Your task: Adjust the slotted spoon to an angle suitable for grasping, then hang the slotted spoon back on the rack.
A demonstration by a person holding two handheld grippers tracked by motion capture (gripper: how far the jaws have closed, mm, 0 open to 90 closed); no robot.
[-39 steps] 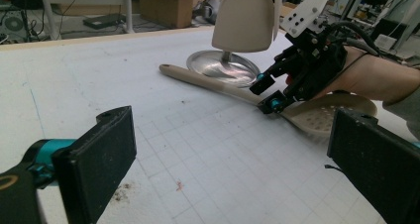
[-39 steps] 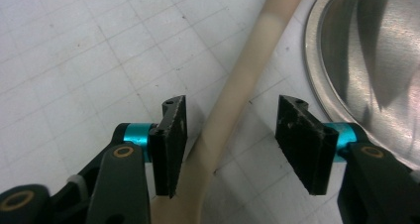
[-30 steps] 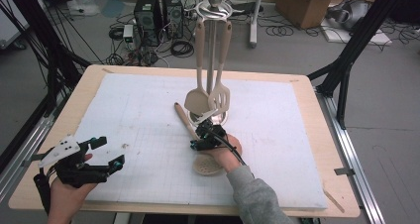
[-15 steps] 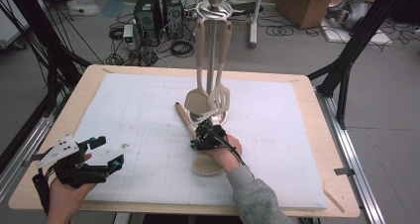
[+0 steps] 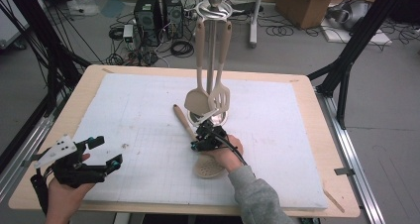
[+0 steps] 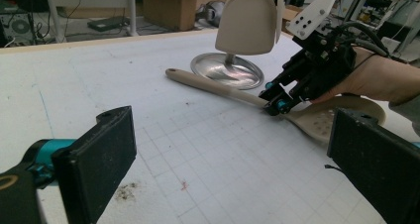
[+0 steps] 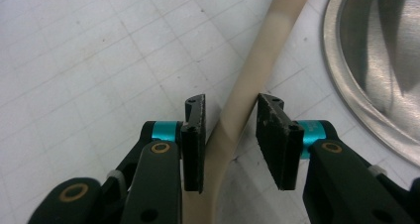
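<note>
A beige slotted spoon [image 5: 181, 119] lies on the white mat, its handle pointing toward the back left and its round head [image 5: 208, 167] nearer me. My right gripper [image 5: 198, 143] points down over the handle [image 7: 257, 55]. Its jaws straddle the handle and have just been closing. A gap still shows beside the right pad [image 7: 272, 130], so the gripper [image 7: 230, 130] is open. My left gripper [image 5: 106, 151] rests at the table's near left, open with nothing between its fingers [image 6: 99, 159]. In the left gripper view, the right gripper [image 6: 277, 105] sits on the spoon [image 6: 218, 87].
A utensil stand [image 5: 214, 1] with a round metal base [image 6: 228, 70] rises just behind the spoon, with two beige spatulas [image 5: 198, 100] hanging from it. The base's rim [image 7: 376, 60] lies close to the right jaw. The white gridded mat [image 5: 124, 115] covers the wooden table.
</note>
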